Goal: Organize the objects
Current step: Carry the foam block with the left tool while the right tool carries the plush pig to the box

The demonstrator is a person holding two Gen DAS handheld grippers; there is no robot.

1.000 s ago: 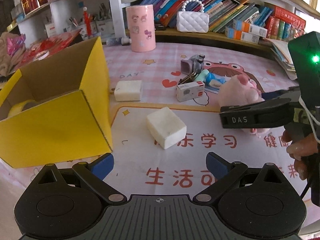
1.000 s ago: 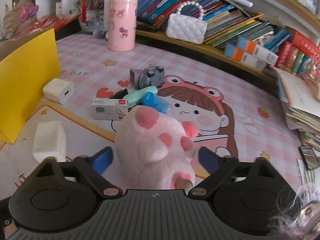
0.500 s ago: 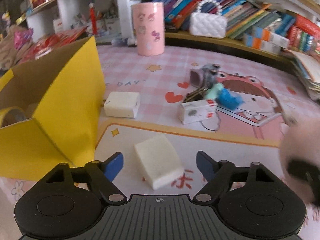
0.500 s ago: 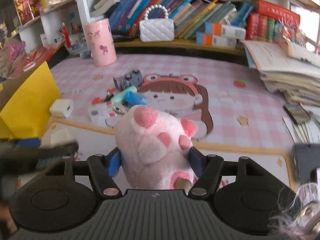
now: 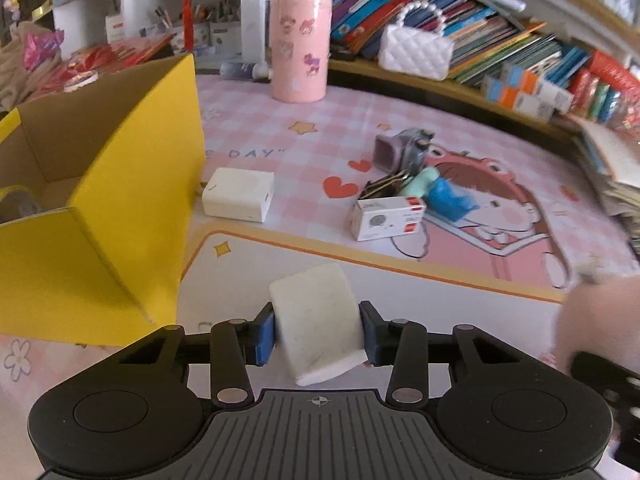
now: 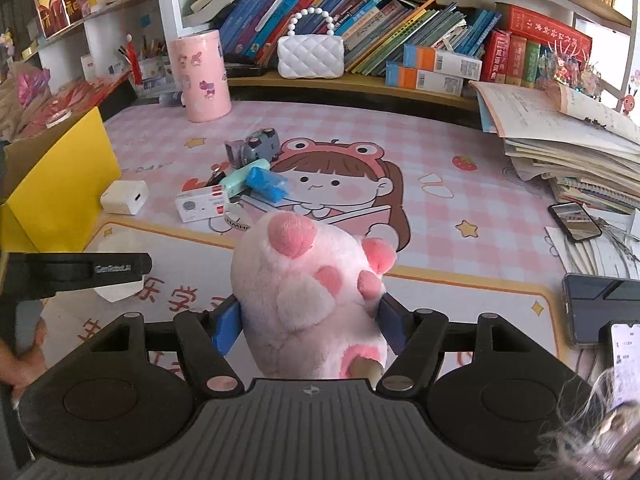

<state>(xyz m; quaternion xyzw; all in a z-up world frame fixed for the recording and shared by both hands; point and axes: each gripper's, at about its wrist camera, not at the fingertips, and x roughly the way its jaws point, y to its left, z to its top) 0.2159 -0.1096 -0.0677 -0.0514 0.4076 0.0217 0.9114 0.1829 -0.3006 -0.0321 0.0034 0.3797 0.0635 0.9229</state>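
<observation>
A white block point(image 5: 316, 320) lies on the counter point(image 5: 440, 280) near the yellow box point(image 5: 132, 216), the left gripper point(image 5: 318, 334) having just closed onto its sides. The right gripper point(image 6: 308, 322) is clamped on a pink plush point(image 6: 308, 292). Farther off lie a white charger point(image 5: 239, 200), a small carton point(image 5: 387, 218) and a toy camera point(image 5: 402, 152); nothing lies between block and box.

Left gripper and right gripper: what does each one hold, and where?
Left gripper: white block, by its two sides. Right gripper: pink plush toy, around its body.
</observation>
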